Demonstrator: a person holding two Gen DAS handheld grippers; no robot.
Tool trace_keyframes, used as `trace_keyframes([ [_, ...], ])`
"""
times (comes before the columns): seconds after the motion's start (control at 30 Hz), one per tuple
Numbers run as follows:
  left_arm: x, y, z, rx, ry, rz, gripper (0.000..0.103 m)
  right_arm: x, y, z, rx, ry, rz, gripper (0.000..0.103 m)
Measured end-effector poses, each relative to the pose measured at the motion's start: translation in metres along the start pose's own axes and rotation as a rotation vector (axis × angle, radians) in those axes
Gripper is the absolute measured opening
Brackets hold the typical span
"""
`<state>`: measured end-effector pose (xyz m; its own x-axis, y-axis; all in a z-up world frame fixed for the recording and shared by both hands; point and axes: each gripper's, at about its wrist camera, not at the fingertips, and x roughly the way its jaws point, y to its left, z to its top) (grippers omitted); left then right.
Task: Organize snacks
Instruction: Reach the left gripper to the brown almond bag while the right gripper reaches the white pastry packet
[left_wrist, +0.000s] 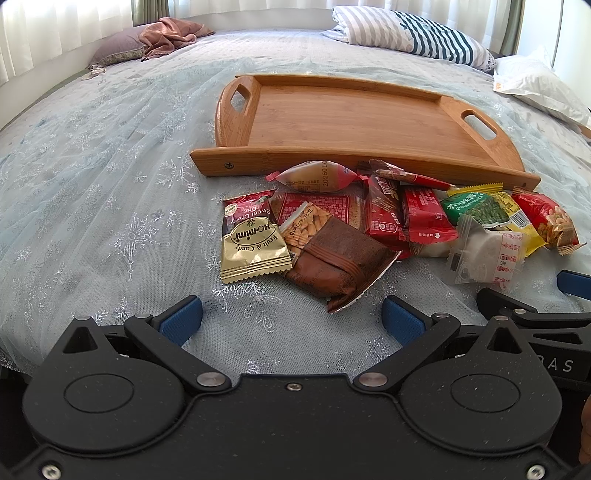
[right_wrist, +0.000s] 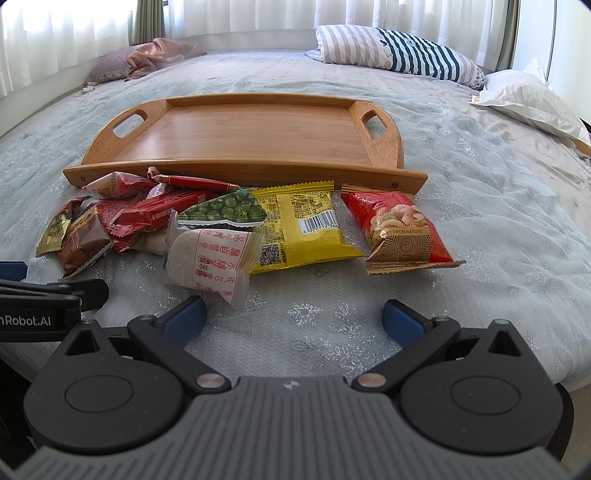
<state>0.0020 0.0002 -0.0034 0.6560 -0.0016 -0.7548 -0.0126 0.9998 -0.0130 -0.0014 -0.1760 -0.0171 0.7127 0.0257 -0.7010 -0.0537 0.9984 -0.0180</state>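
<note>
Crinkled snack packets (right_wrist: 229, 221), red, yellow, gold and brown, lie heaped on the bed (right_wrist: 480, 206) just before the bare wooden tray (right_wrist: 255, 136). Open bedspread surrounds them. Left gripper (left_wrist: 291, 319) and right gripper (right_wrist: 293, 317) hover nearby, fingers spread wide, holding nothing.

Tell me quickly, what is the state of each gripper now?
Left gripper: open, holding nothing, short of the brown foil snack packet.
Right gripper: open, holding nothing, near the clear-wrapped white cake.
</note>
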Motion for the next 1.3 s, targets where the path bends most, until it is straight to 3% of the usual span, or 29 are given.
trace_keyframes([
  [0.3,-0.010,-0.001,0.004,0.002,-0.019,-0.003,0.103,-0.007,0.006,-0.011,-0.017,-0.070,-0.030,0.103],
  [0.43,-0.011,-0.001,0.002,0.005,-0.031,-0.003,0.103,-0.006,0.005,-0.008,-0.011,-0.066,-0.029,0.103],
  [0.6,-0.010,-0.004,-0.012,0.029,-0.109,0.007,0.103,-0.004,0.000,-0.006,0.002,-0.049,-0.007,0.103],
  [0.87,-0.016,0.000,-0.005,0.009,-0.108,-0.020,0.099,-0.006,-0.004,-0.006,0.003,-0.056,0.032,0.103],
  [1.07,-0.041,0.007,0.003,-0.004,-0.186,-0.088,0.076,-0.022,-0.010,-0.009,0.059,-0.107,0.098,0.103],
  [1.17,-0.053,0.005,0.006,0.012,-0.233,-0.102,0.055,-0.029,-0.010,-0.008,0.078,-0.147,0.113,0.097],
  [1.23,-0.054,0.003,0.008,0.024,-0.225,-0.133,0.042,-0.032,-0.009,-0.008,0.082,-0.172,0.120,0.089],
  [1.3,-0.051,0.003,0.009,0.018,-0.191,-0.184,0.025,-0.033,-0.006,-0.006,0.077,-0.179,0.125,0.071],
])
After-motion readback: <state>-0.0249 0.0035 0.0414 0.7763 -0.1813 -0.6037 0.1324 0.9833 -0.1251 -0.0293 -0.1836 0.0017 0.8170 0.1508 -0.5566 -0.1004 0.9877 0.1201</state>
